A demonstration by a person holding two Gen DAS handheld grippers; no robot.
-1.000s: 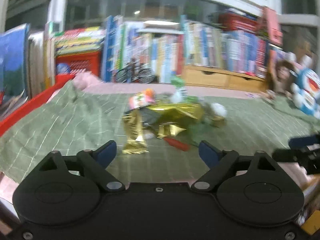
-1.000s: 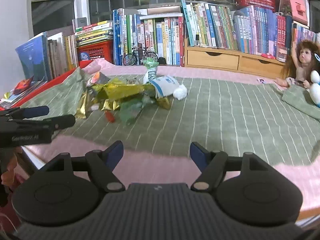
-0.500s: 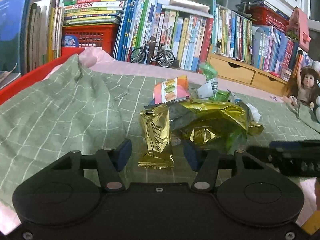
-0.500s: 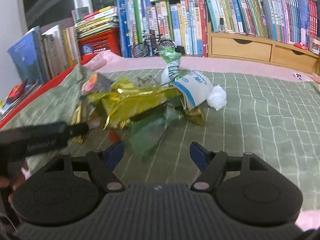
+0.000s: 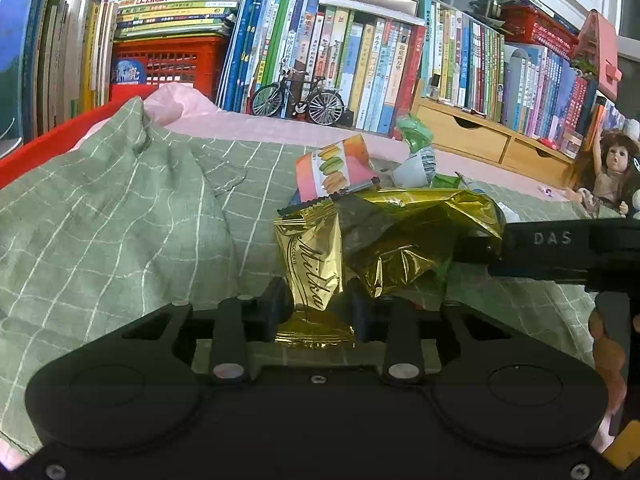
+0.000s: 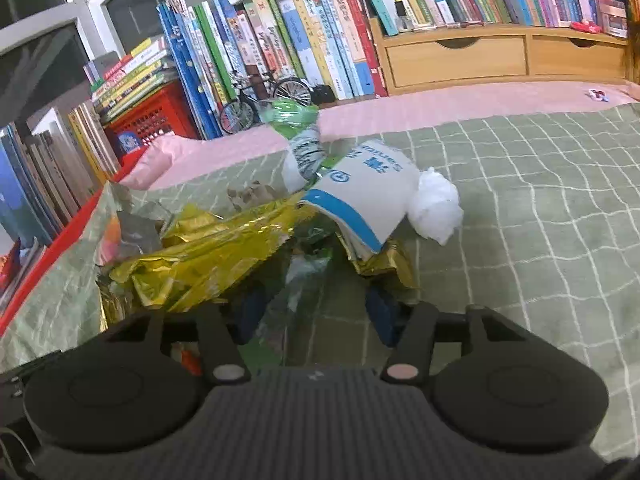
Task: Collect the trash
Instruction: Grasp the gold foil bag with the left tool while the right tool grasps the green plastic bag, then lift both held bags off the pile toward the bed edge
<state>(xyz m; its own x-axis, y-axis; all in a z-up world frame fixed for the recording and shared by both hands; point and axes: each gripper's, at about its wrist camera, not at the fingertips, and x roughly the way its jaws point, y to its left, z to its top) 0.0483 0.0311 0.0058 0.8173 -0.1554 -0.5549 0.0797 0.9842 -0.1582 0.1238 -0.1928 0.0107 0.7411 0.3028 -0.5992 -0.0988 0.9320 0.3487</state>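
The gold chocolate wrapper [image 5: 314, 268], on the green checked cloth [image 5: 120, 220], is pinched by the left tool [image 5: 316, 310], whose jaws have just been closing. The right tool [image 6: 316, 312], also just closing, stands spread around a clear green wrapper [image 6: 304, 280]. Slick foil may slip, or neighbouring wrappers may be dragged along.

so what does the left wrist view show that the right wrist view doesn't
Left wrist only: the left gripper, its jaws just closed on the gold chocolate wrapper, the macaron packet and a doll.

Right wrist only: the right gripper, its jaws closing around a green wrapper, the white and blue bag and a white wad.

Both: the crumpled gold foil, toy bicycle, red crate and green checked cloth.
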